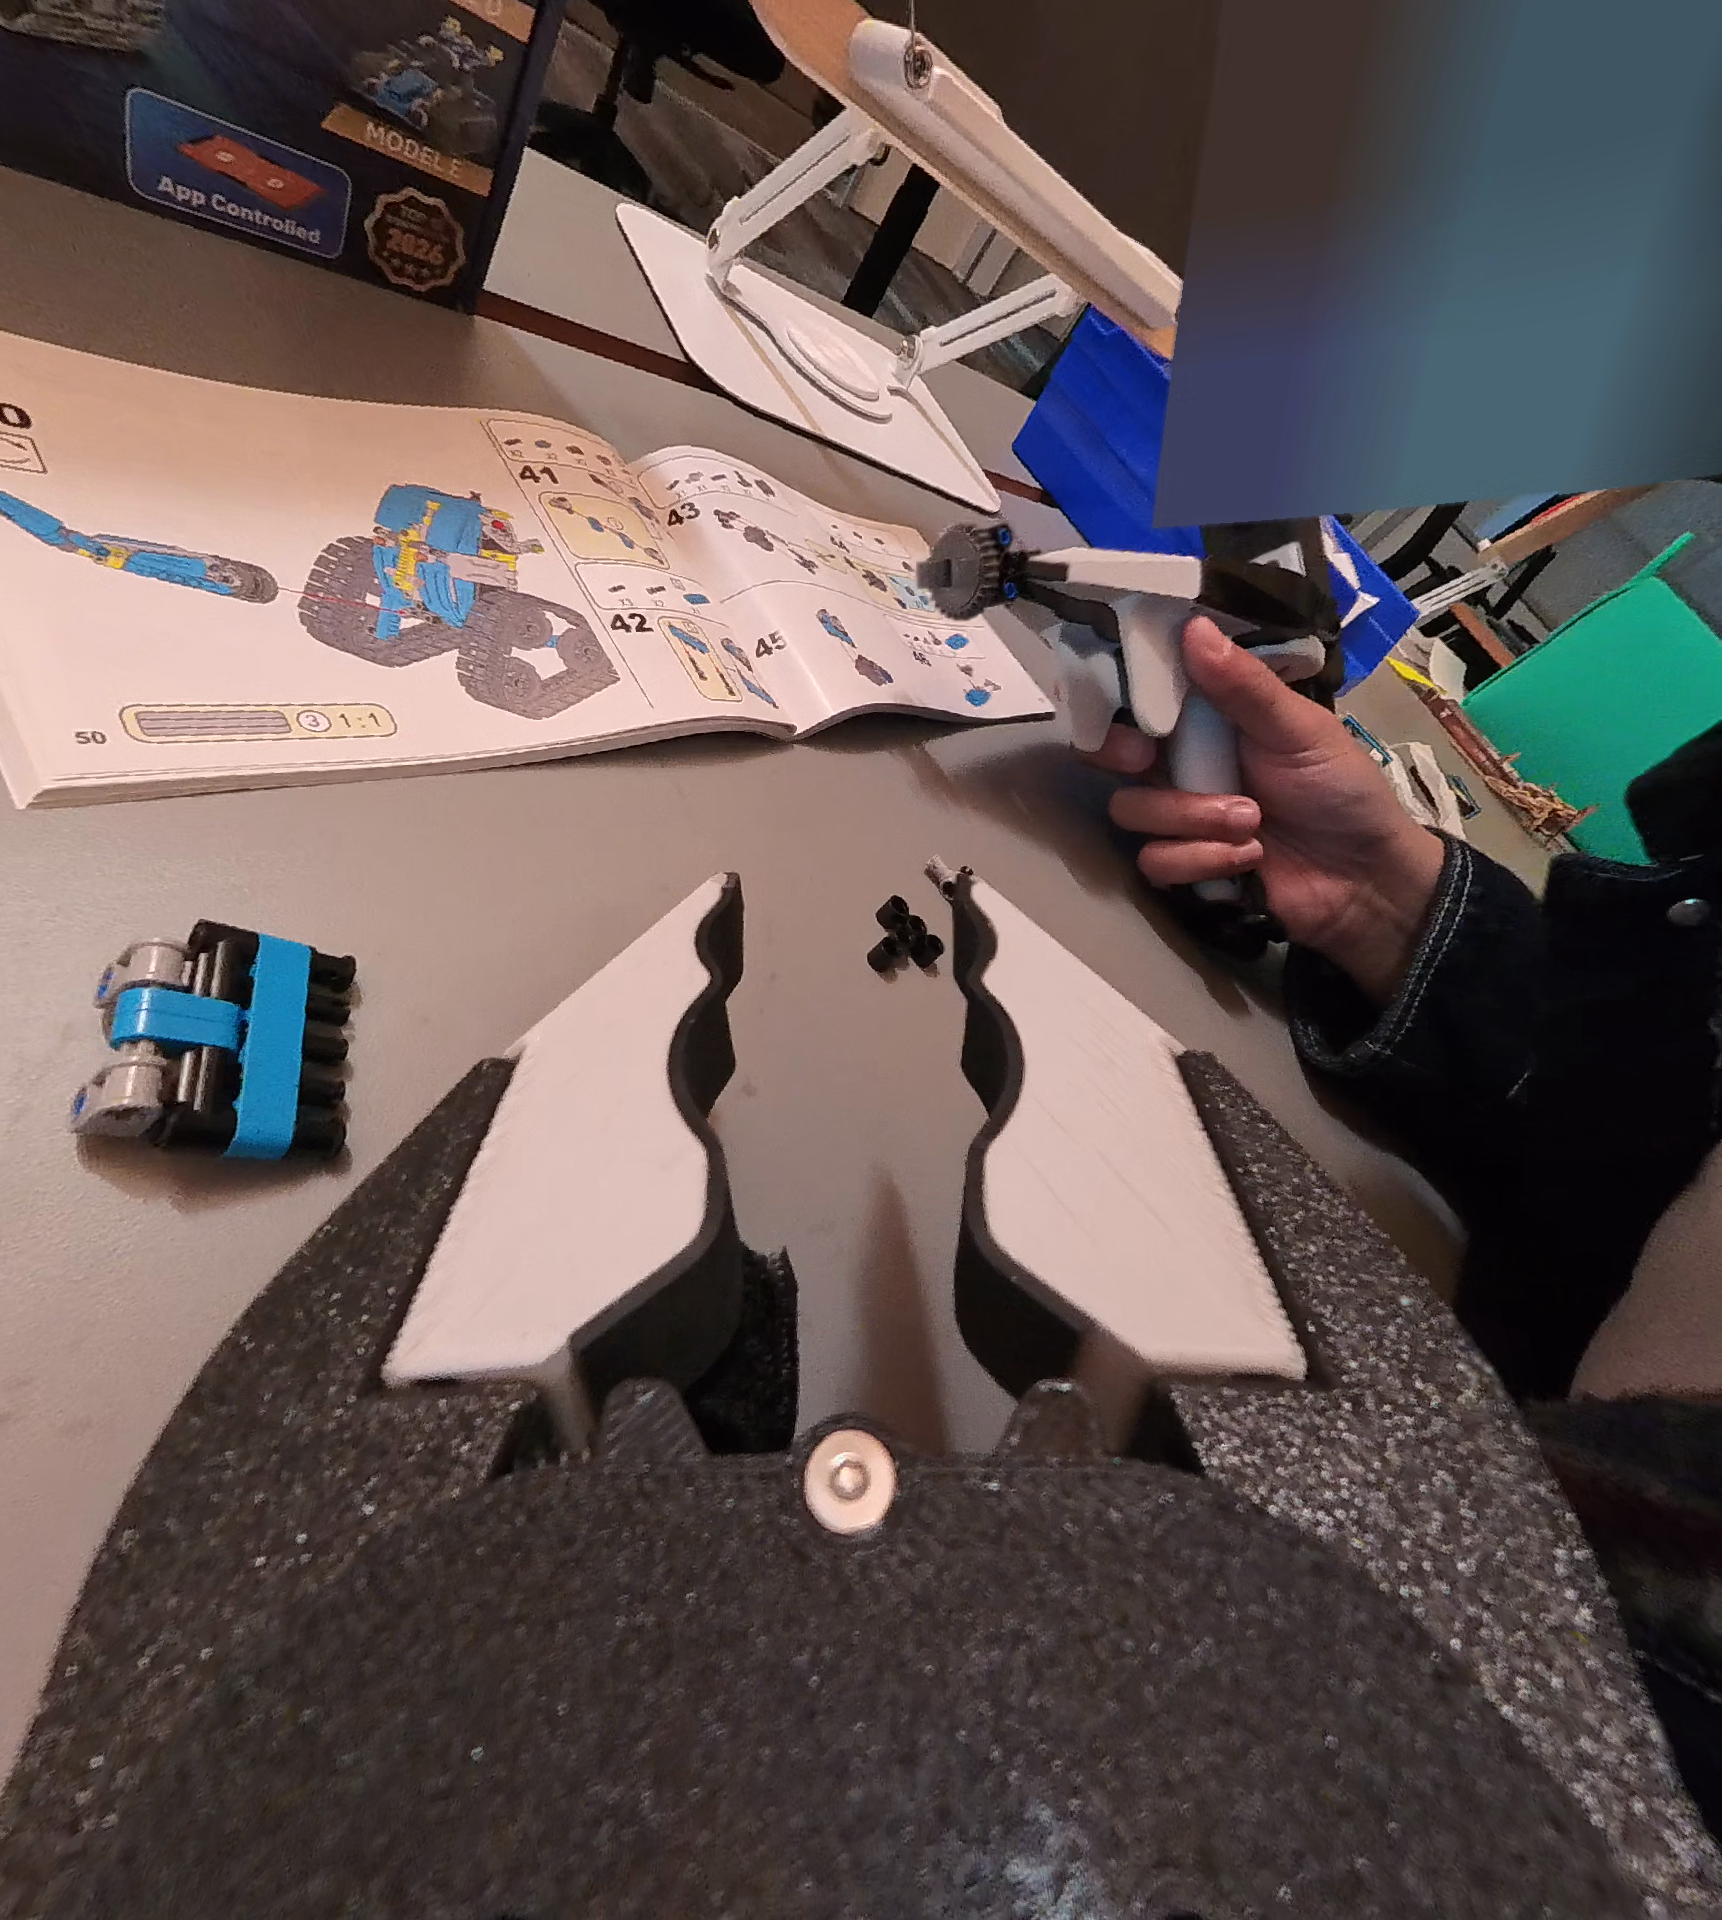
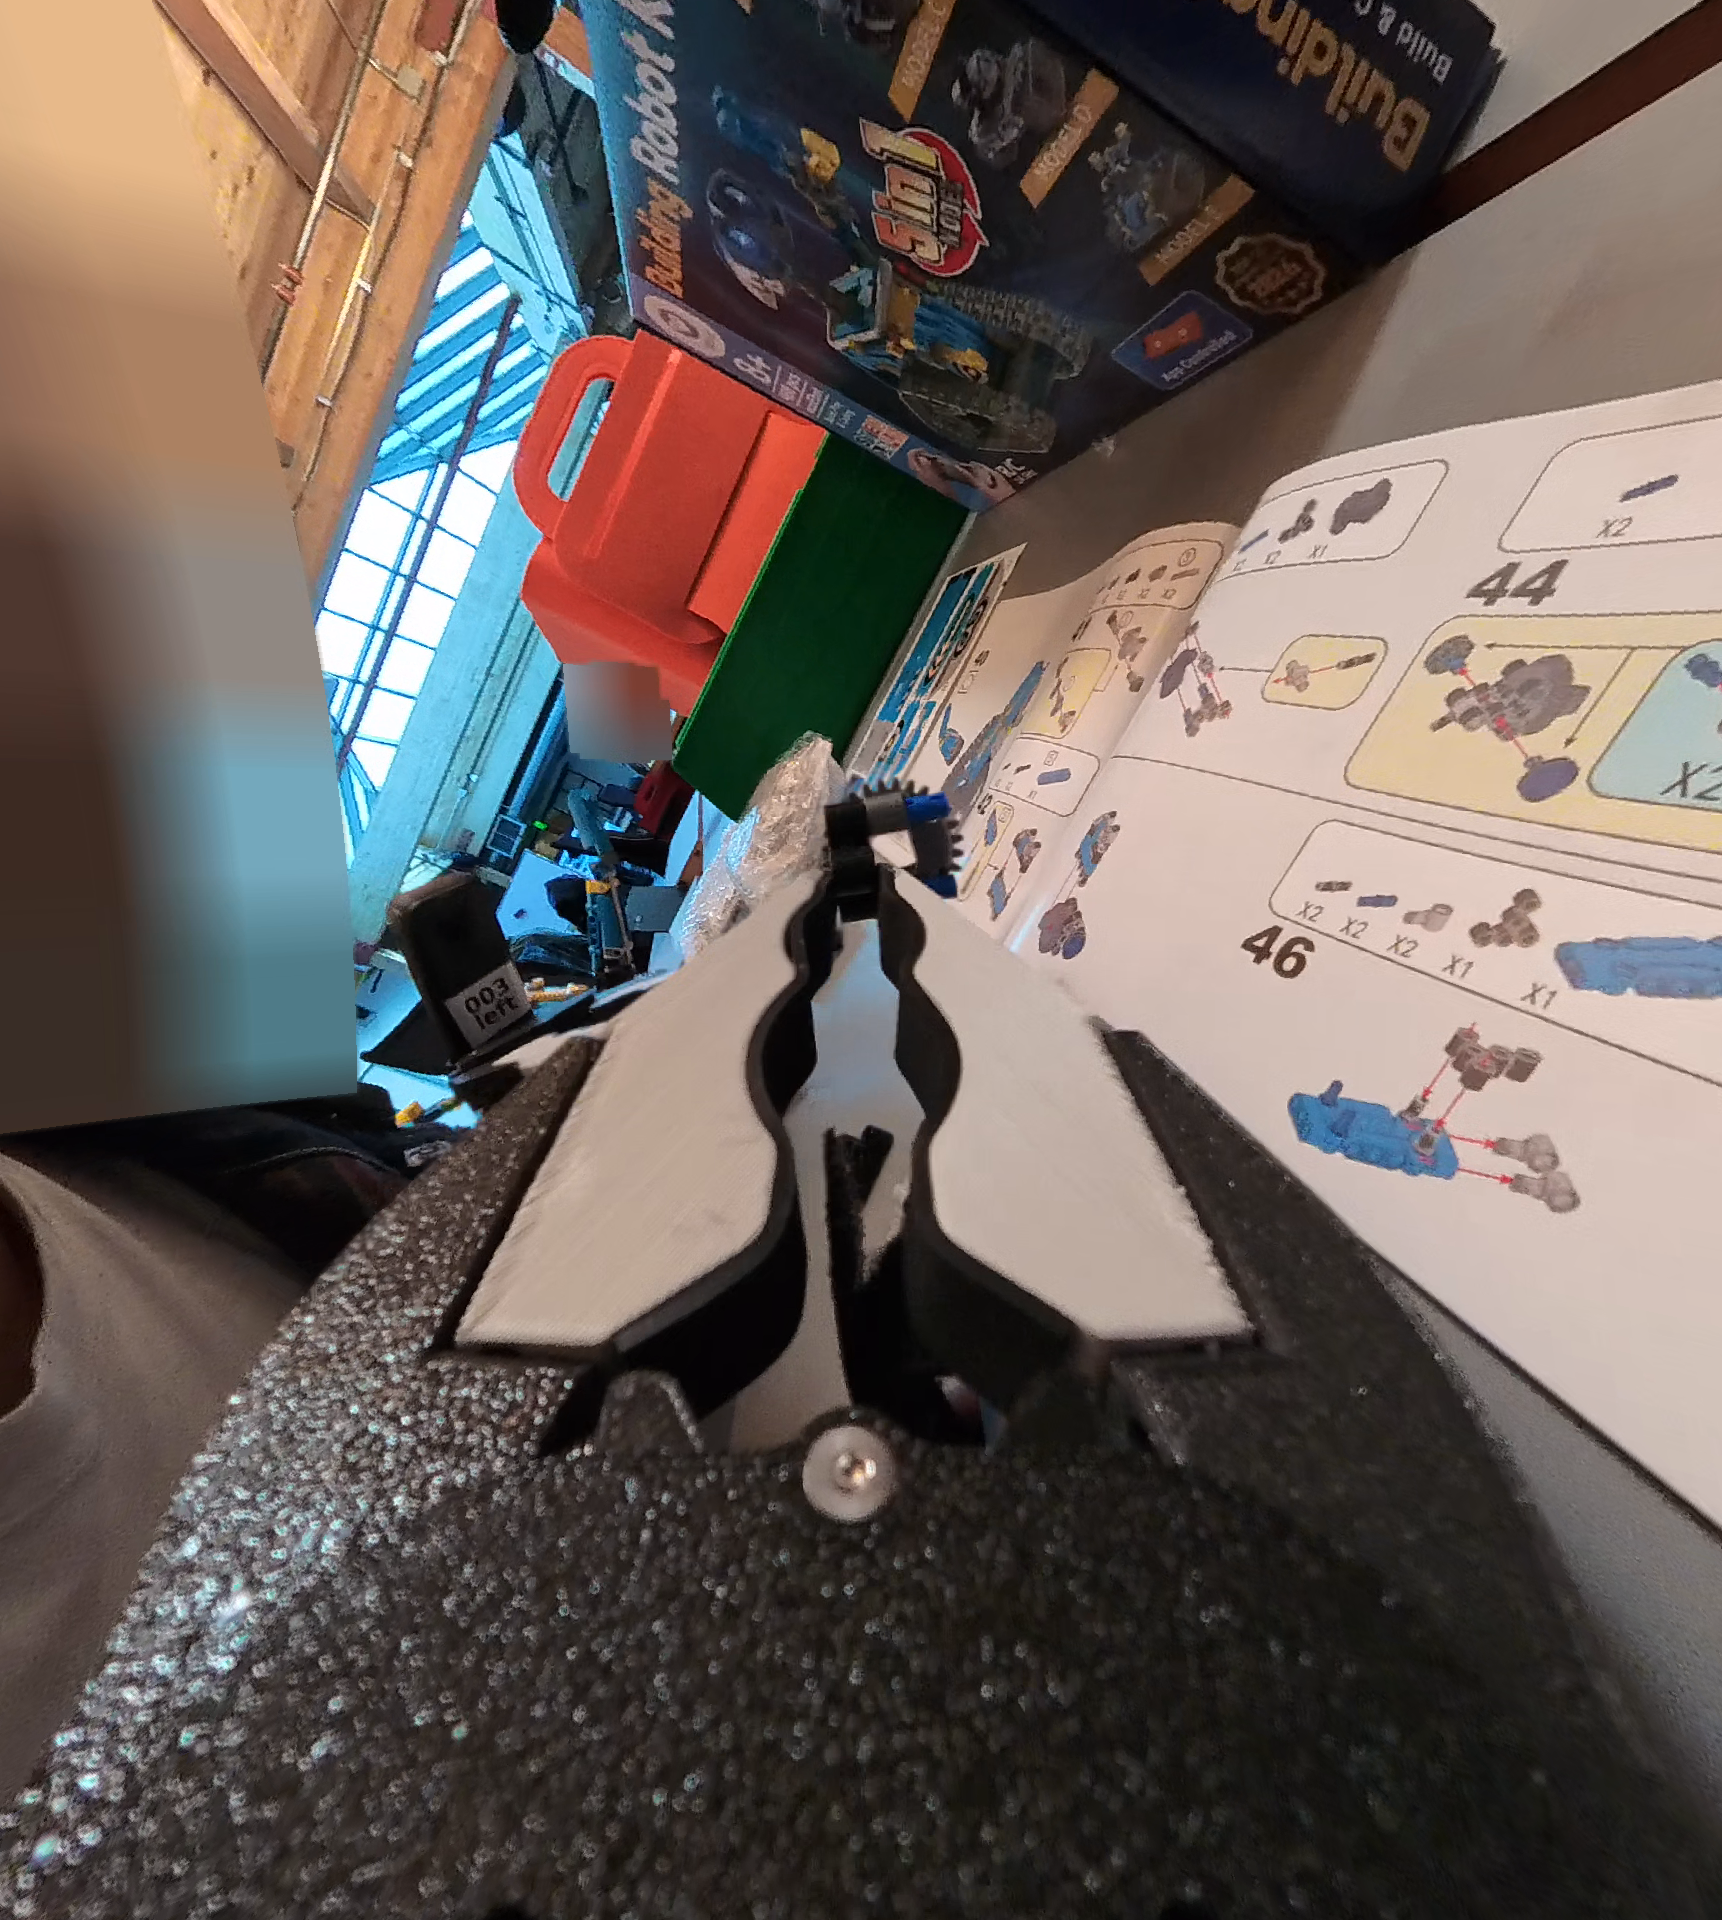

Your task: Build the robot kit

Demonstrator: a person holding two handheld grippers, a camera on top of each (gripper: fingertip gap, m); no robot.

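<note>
— Left gripper [image 1: 841,883]?
— Spread wide, empty, low over the grey tabletop [image 1: 524,894]. Just off the right fingertip, a small cluster of black plastic connector pieces [image 1: 904,933], with a tiny grey pin [image 1: 943,871] touching or nearly touching that tip; cannot tell which.
— To the left?
— Well apart, a blue, black and grey brick sub-assembly [image 1: 223,1039], lying flat.
— Right gripper [image 2: 852,899]?
— Pinched narrow on a small dark gear assembly with blue pins [image 2: 888,831], lifted clear of the table, above the edge of the open white instruction booklet [image 2: 1459,935]. Gripped by a hand [image 1: 1262,800] in a dark denim sleeve [image 1: 1522,997].
— Further out?
— Dark blue cardboard toy box [image 2: 940,208] behind the booklet. Beside it an orange plastic case with a handle slot [image 2: 649,499] and a green flat board [image 2: 826,623]; crinkled clear plastic wrap [image 2: 784,800] right behind the gear. Opposite, a white folding stand [image 1: 836,301] and a blue plastic bin [image 1: 1106,436].
</note>
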